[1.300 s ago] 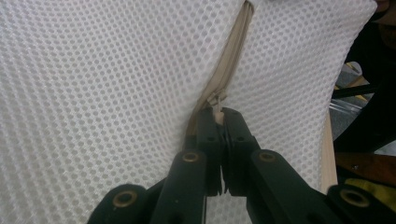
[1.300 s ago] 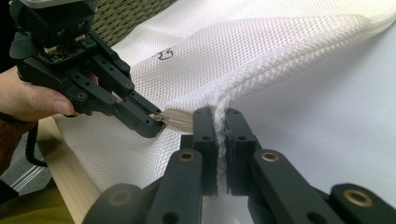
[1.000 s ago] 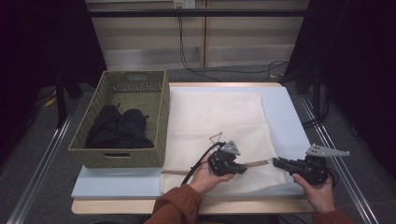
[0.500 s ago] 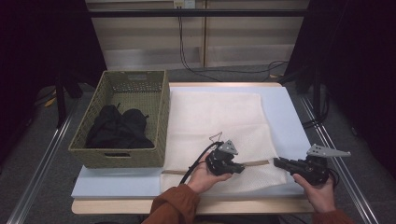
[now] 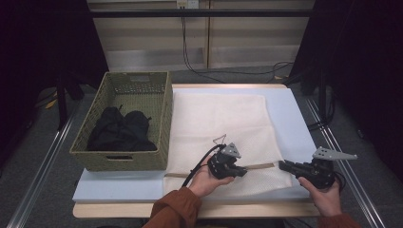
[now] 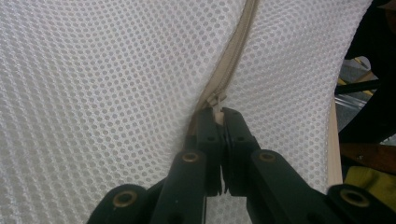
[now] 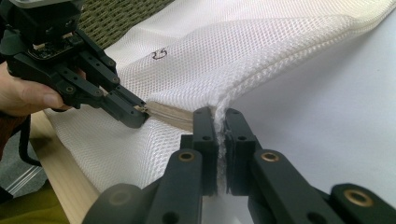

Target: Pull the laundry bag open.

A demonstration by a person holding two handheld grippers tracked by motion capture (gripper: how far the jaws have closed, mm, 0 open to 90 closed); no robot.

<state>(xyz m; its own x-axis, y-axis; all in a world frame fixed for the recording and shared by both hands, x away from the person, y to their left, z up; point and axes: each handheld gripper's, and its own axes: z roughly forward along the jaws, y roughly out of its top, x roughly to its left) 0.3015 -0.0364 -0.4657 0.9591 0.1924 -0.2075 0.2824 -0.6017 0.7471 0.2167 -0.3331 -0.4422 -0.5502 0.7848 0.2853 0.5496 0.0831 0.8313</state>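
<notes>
A white mesh laundry bag [image 5: 218, 118] lies flat on the table, and a beige zipper [image 5: 260, 166] runs along its near edge. In the high view my left gripper [image 5: 243, 172] rests on that zipper near its middle. The left gripper view has my left gripper [image 6: 220, 114] shut on the small zipper pull [image 6: 217, 100]. My right gripper [image 5: 282, 165] sits at the bag's near right corner. In the right gripper view my right gripper [image 7: 219, 114] is shut on the bag's edge seam [image 7: 223, 103], with the left gripper [image 7: 140, 114] farther along the zipper [image 7: 168, 113].
A green woven basket [image 5: 164, 114] stands at the table's left and holds black clothes [image 5: 121, 130]. The bag lies on a pale blue mat [image 5: 290, 114]. The table's wooden front edge [image 5: 247, 209] runs just behind both hands. Cables [image 5: 190, 52] hang at the back.
</notes>
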